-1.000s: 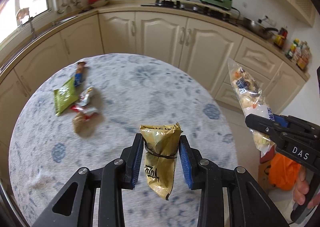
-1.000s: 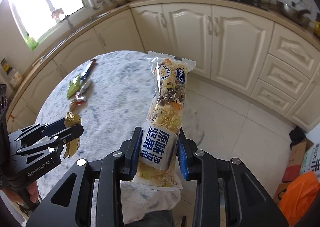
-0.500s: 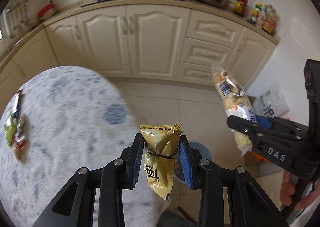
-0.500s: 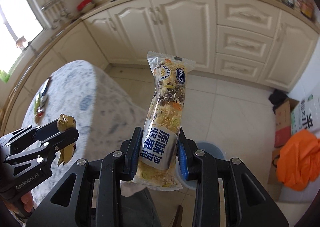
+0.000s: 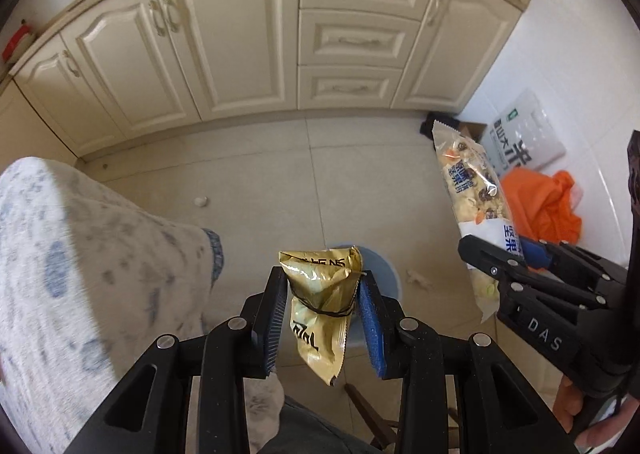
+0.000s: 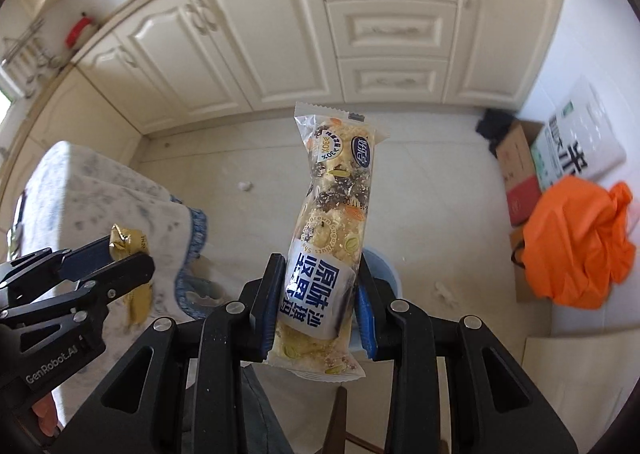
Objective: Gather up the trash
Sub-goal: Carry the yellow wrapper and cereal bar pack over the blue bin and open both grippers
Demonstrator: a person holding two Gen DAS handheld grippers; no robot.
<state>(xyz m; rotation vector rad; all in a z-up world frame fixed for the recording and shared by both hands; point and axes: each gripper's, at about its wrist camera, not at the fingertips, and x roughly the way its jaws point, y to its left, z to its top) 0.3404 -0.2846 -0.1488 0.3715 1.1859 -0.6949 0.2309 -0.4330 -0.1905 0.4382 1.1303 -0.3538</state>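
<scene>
My left gripper is shut on a crumpled gold snack wrapper and holds it above a pale blue bin on the floor. My right gripper is shut on a long clear nut-bar packet with a blue and white label. The packet hides most of the blue bin below it. The right gripper also shows in the left wrist view with the packet. The left gripper shows in the right wrist view with the gold wrapper.
The table with a blue-patterned cloth is at the left. Cream cabinets run along the back. An orange bag, a cardboard box and a white sack lie at the right wall. Small paper scraps lie on the tiled floor.
Both grippers have swung right, away from the table and down over the floor. The blue bin has come into view under them. Both still hold their trash.
</scene>
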